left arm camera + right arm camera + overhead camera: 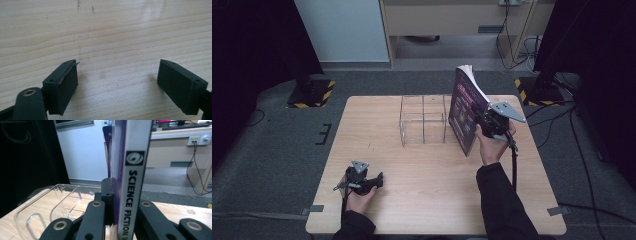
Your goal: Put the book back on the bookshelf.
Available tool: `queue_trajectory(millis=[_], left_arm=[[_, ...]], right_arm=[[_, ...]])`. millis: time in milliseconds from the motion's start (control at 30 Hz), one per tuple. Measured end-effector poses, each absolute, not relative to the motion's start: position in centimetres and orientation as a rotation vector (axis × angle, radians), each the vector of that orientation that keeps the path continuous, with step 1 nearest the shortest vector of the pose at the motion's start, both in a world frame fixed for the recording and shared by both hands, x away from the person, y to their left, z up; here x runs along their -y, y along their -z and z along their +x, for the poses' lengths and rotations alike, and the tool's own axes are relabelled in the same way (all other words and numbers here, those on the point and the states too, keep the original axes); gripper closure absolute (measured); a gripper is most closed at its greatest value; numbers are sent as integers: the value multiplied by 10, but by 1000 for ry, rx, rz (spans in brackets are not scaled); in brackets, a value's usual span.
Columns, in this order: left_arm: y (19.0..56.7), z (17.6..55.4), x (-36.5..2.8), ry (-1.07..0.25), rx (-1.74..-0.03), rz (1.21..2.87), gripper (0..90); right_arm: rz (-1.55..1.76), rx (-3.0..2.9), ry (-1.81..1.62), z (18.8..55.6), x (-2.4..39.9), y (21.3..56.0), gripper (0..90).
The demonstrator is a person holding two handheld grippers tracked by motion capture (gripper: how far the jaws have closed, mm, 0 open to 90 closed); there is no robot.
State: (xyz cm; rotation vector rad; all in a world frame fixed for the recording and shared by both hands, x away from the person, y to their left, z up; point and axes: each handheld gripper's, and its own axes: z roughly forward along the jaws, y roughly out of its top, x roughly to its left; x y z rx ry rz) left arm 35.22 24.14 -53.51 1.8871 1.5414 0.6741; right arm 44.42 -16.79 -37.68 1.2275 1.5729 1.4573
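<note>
Book stands upright at centre right, clamped by the right gripper, not yet in the clear rack; left gripper rests wide open, empty.

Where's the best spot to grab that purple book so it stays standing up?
By its spine edge, from the side, as the right gripper does now: the book stands upright, and the narrow white spine fits between the jaws pressing both covers.

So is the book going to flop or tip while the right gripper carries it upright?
The book is probably stiff enough: the right gripper clamps its thick spine. Its pages fan slightly on top, so they may splay. Standing tall and narrow, it likely tips if released.
</note>
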Motion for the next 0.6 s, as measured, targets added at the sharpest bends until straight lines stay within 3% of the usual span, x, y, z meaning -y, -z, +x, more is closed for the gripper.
queue_trajectory(millis=[600], left_arm=[[535,352,-241,-676,-1541,1887,159]], right_arm=[[1231,-1500,-1412,461,156,399,829]])
